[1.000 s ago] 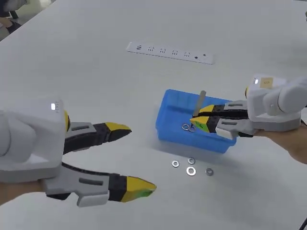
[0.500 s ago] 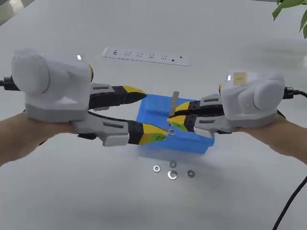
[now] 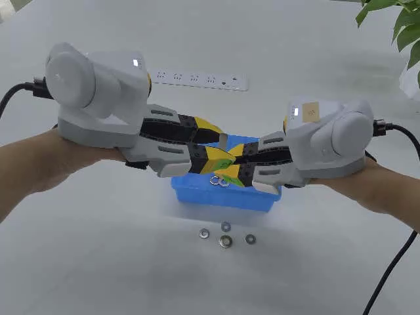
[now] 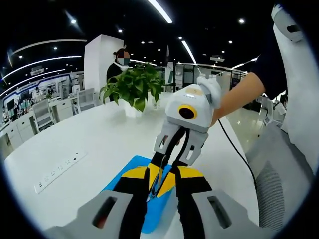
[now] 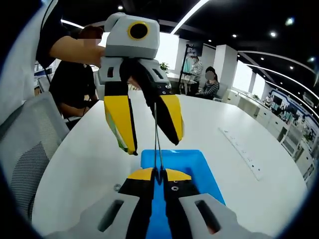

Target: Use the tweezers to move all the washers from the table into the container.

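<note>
- Two hand-held grippers meet tip to tip over a blue container on a white table, seen from the head view.
- The right gripper, held in the person's right hand, has its jaws pressed together on a pair of tweezers. In the right gripper view the yellow tips leave only a sliver between them where the thin metal arms run through.
- From that grip the tweezers run forward between the jaws of the left gripper. In the head view their grey end stands up between the two tools.
- The left gripper, held in the left hand, is moderately spread, one yellow fingertip on each side of the tweezers. Whether either fingertip touches the metal cannot be told.
- In the left gripper view its own jaws frame the opposing right gripper, with the container's blue below.
- Two washers lie inside the container, just under the meeting tips.
- Four loose washers lie in a small cluster on the table, just in front of the container's near wall.
- A white power strip lies well beyond the container, green plant leaves reach in at the far right corner, and a black cable trails off on the right side.
</note>
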Demonstrator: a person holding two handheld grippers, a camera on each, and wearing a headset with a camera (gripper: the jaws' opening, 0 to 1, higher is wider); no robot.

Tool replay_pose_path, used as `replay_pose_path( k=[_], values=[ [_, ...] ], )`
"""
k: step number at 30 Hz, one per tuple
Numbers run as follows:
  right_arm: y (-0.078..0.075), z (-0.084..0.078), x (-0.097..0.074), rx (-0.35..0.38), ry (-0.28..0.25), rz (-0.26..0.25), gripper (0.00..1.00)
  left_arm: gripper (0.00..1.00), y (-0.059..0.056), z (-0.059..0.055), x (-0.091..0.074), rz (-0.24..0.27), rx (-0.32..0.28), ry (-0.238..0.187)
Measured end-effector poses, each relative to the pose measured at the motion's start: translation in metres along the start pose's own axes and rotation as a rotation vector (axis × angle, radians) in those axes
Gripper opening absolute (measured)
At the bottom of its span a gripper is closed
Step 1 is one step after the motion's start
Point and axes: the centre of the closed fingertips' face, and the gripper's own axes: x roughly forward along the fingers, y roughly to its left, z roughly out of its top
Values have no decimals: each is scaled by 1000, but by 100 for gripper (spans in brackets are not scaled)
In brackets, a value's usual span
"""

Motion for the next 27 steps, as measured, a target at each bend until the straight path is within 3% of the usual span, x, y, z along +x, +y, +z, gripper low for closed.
replay_pose_path(
  k=[9,19,27],
  values=[
    [3,0,1,-2,2,14,8,12,-1,1,0,-11,27,3],
    [5,0,0,-6,7,14,8,8,-1,1,1,-17,59,13],
    [3,2,-1,-21,13,-3,8,6,-3,4,0,-4,138,27]
  ],
)
